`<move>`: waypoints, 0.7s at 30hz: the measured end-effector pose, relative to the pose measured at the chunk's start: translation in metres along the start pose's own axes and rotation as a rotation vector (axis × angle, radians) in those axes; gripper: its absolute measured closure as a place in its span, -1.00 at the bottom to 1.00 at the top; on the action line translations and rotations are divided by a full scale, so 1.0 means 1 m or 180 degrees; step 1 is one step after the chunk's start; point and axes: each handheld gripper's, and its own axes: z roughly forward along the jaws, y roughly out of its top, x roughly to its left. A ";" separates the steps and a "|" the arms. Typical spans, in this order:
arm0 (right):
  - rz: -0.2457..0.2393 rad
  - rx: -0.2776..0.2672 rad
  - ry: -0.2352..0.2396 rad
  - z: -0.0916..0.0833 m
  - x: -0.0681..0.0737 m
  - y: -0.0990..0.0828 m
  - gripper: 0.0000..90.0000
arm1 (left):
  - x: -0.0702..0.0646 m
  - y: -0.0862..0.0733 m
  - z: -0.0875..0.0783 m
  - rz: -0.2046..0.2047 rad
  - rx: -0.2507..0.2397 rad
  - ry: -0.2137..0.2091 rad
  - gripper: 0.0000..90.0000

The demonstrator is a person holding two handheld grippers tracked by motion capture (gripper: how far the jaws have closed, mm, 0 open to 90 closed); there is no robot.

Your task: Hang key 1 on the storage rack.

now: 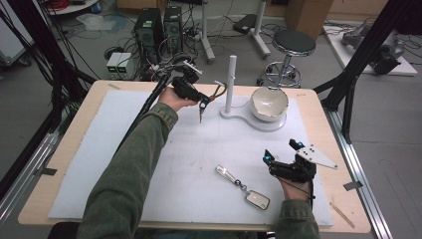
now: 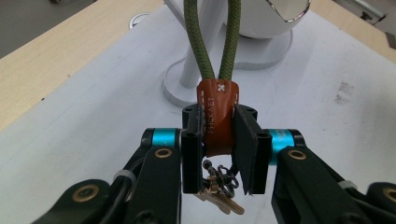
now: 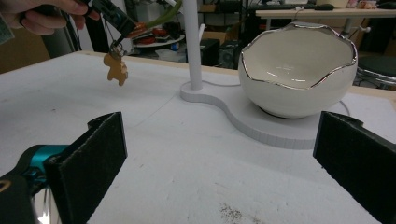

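Note:
My left gripper (image 1: 205, 101) hovers over the far part of the mat, just left of the white post (image 1: 231, 82). It is shut on the orange leather tab (image 2: 217, 116) of a keychain. The tab's green cord loop (image 2: 201, 42) reaches up toward the post, and keys and rings (image 2: 219, 196) hang under the jaws. In the right gripper view a tan figure-shaped charm (image 3: 116, 69) dangles from that keychain. My right gripper (image 1: 281, 150) rests at the near right, open, with nothing between its pads (image 3: 93, 158). A second keychain (image 1: 242, 186) with a clear fob and a rectangular tag lies on the mat beside it.
A white bowl with a jagged silver rim (image 1: 269, 104) sits on the same white base (image 1: 259, 122) as the post, right of my left gripper. A white mat (image 1: 149, 164) covers the wooden table (image 1: 64, 149). A stool and computer gear stand beyond the far edge.

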 end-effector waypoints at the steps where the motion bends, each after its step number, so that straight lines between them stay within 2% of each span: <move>1: -0.0005 -0.0003 -0.0004 0.000 0.000 0.000 -0.97 | -0.001 0.000 0.001 0.0000 -0.0016 0.0010 0.62; 2: 0.0004 -0.0002 -0.0004 0.000 0.000 0.000 -0.97 | -0.002 0.000 0.002 0.0003 -0.0038 0.0059 0.61; 6: 0.0008 0.0007 -0.0006 -0.001 0.000 0.000 -0.97 | -0.002 -0.002 0.001 0.0041 -0.0057 0.0113 0.55; 8: 0.0006 0.0012 -0.0009 0.000 0.000 0.000 -0.97 | -0.001 -0.003 0.000 0.0000 -0.0052 0.0127 0.48; 10: 0.0009 0.0018 -0.0013 -0.001 0.000 0.000 -0.97 | -0.001 -0.004 -0.001 -0.0034 -0.0060 0.0095 0.36; 11: 0.0009 0.0017 -0.0012 -0.001 -0.001 0.000 -0.97 | 0.000 -0.004 -0.002 -0.0034 -0.0060 0.0099 0.22; 12: 0.0009 0.0017 -0.0012 -0.001 -0.001 0.000 -0.97 | 0.000 -0.004 -0.003 -0.0033 -0.0067 0.0102 0.22; 15: 0.0018 0.0019 -0.0013 -0.001 0.000 0.000 -0.97 | -0.001 -0.005 -0.007 -0.0044 -0.0111 0.0094 0.03; 21: 0.0020 0.0016 -0.0013 -0.001 0.000 0.000 -0.97 | -0.003 -0.007 -0.014 -0.0094 -0.0113 0.0131 -0.14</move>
